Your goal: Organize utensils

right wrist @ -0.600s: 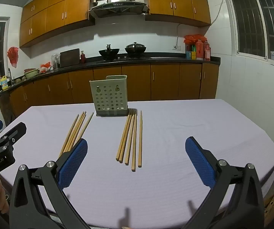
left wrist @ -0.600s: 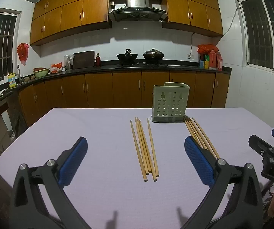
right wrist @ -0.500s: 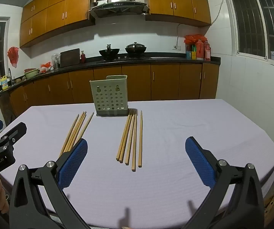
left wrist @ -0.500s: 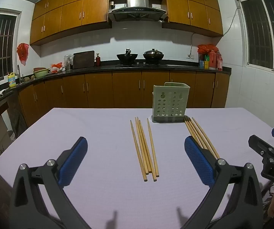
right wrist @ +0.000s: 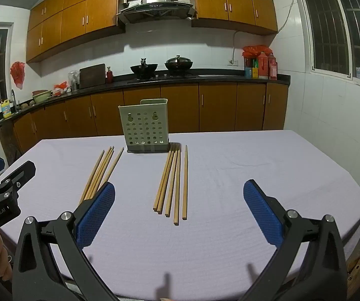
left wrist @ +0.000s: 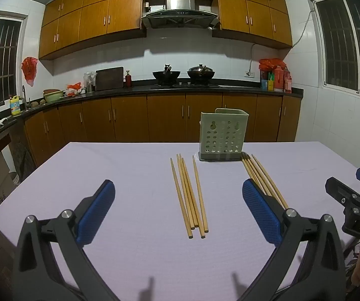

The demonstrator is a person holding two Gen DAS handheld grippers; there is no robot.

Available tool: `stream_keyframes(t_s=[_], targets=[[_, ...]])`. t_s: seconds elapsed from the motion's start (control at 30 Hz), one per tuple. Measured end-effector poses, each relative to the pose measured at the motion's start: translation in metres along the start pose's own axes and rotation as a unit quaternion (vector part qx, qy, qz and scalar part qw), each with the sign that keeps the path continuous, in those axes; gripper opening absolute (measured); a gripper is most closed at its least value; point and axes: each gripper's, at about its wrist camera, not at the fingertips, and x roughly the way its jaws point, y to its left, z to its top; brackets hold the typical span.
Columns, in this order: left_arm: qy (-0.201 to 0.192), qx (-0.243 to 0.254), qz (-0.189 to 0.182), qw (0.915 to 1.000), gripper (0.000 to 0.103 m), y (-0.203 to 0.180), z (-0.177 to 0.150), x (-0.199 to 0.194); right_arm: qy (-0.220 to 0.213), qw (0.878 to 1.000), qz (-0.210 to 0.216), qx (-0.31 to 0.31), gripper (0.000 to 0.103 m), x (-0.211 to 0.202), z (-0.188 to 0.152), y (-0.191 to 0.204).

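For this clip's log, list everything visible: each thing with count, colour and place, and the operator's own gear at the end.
utensil holder: one, pale green, perforated, upright at the far middle of the table.
left chopstick group: four, light wood, flat, left of the holder.
right chopstick group: five, light wood, flat, right of the holder.
table: one, lilac cloth cover.
woks: two, dark, on the stove behind.
bottles: several, mostly red, on the right end of the counter.
left hand-held gripper: black, blue pads, open above the table.
right hand-held gripper: same, open.

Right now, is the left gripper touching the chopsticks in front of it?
Apart. In the left wrist view the left gripper is open, with bare tablecloth separating both pads from the chopsticks.
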Motion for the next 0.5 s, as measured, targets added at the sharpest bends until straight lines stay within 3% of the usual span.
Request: stream_keyframes(t_s=[0.5], targets=[[0.0, 0.001, 0.0, 1.0, 0.099, -0.0001, 0.0, 0.0, 0.001, 1.0, 0.0, 0.001, 0.101, -0.0012, 0.0008, -0.0008]])
